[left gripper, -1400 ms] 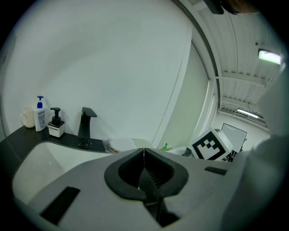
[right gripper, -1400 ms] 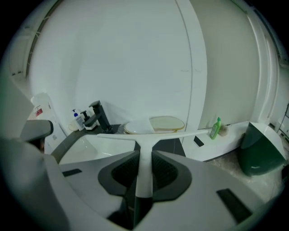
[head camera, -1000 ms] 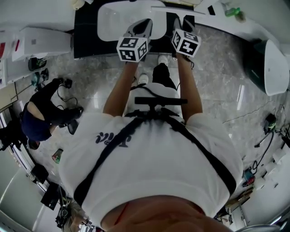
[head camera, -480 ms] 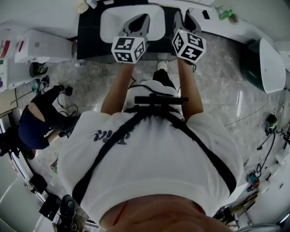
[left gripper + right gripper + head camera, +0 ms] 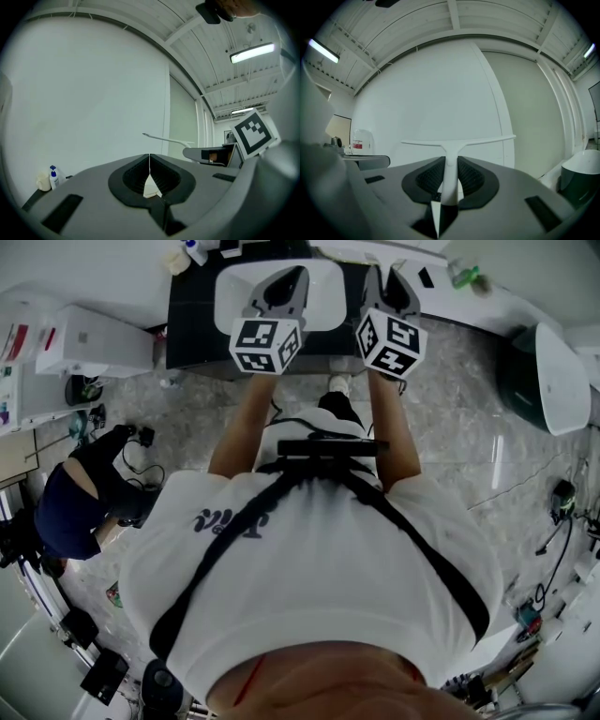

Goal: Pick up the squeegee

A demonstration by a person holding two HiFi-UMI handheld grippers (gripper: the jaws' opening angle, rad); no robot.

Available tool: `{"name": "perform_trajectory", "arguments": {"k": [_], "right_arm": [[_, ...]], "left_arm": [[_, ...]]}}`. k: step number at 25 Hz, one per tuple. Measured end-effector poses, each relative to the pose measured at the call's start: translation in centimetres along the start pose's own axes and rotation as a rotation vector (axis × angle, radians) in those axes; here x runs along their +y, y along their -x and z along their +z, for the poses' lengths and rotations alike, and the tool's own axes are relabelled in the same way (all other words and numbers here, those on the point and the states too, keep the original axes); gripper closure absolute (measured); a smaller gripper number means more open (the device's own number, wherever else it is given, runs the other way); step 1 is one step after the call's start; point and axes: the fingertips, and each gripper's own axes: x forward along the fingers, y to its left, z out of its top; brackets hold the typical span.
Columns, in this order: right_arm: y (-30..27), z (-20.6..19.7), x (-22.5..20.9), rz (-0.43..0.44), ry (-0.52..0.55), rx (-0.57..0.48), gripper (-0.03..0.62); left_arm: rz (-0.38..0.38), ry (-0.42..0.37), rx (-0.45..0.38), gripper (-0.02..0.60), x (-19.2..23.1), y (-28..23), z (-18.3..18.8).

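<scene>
White wall point(image 5: 431, 93) fills both gripper views: both tools held level, up off dark desk point(image 5: 187, 324) and white basin point(image 5: 328, 306). Right gripper point(image 5: 450, 174): fingers partway closed, clamped on squeegee point(image 5: 454, 141) handle, blade crosswise above. Low grip likely leaves blade free for wiping. Pickup looks done. Left gripper point(image 5: 149, 161): fingers pressed together, nothing between, idle alongside. Small blue-capped bottle point(image 5: 54, 177) at desk end, probably soap.
</scene>
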Motion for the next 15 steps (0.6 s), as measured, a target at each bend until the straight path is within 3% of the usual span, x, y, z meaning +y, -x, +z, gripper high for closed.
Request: {"name": "perform_trajectory", "arguments": {"k": [15], "right_arm": [[0.69,0.82,-0.03,-0.035,0.020,-0.040,0.503]], "left_arm": [[-0.021,-0.015,-0.004,0.568,-0.61,-0.08,-0.39]]}}
